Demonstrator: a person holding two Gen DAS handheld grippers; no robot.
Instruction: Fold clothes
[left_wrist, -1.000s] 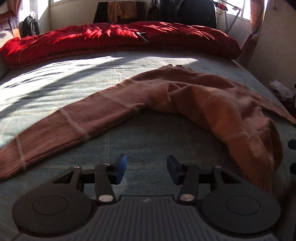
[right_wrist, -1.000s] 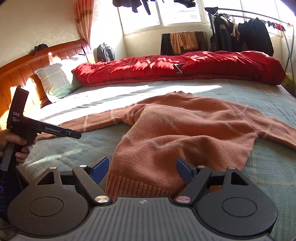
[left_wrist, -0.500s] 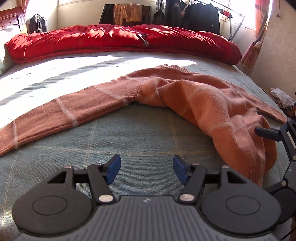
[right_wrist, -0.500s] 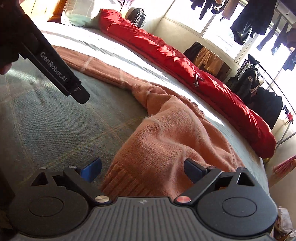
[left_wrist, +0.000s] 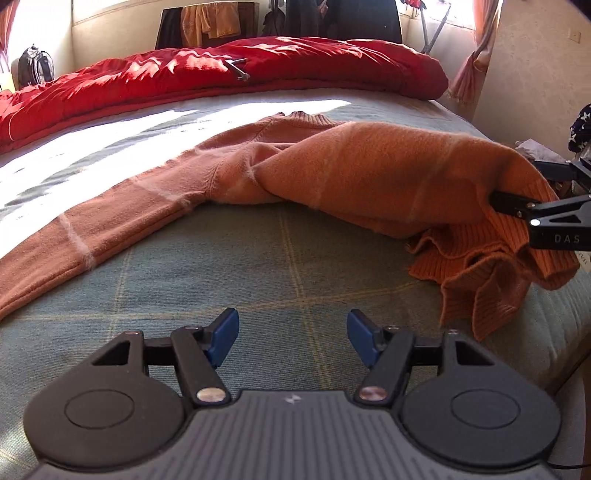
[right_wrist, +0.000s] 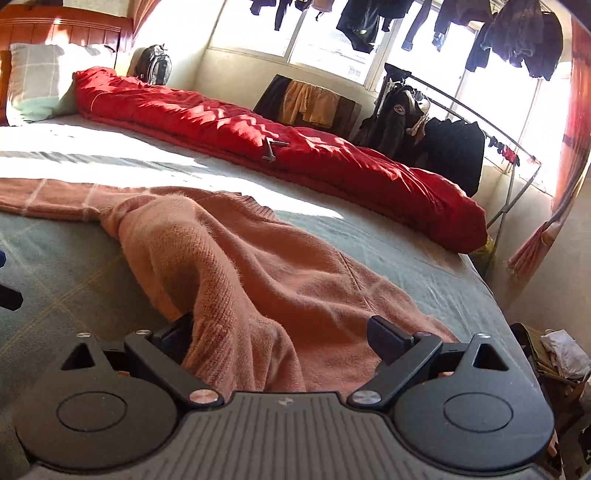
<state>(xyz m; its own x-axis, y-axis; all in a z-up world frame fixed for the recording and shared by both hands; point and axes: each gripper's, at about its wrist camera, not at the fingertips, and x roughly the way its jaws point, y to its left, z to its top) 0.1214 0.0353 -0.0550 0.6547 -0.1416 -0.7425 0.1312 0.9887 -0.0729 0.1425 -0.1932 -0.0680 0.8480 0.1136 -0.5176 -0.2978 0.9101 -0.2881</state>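
- Left wrist view: my left gripper (left_wrist: 293, 334) hangs spread and empty over the green bedspread (left_wrist: 258, 258).
- Orange sweater (left_wrist: 369, 177) lies on the bed, hem bunched at my right gripper (right_wrist: 280, 339).
- Right jaws stand wide, hem draped between them, not pinched.
- Step: taking up the hem. Next: close both grippers on hem corners.

One sweater (left_wrist: 362, 177), one red duvet (left_wrist: 258, 70), one backpack (right_wrist: 153, 68), two grippers (left_wrist: 291, 338).

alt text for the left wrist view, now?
An orange sweater lies on a green bed, its hem bunched around the right gripper at right. The open, empty left gripper hovers above bare bedspread.
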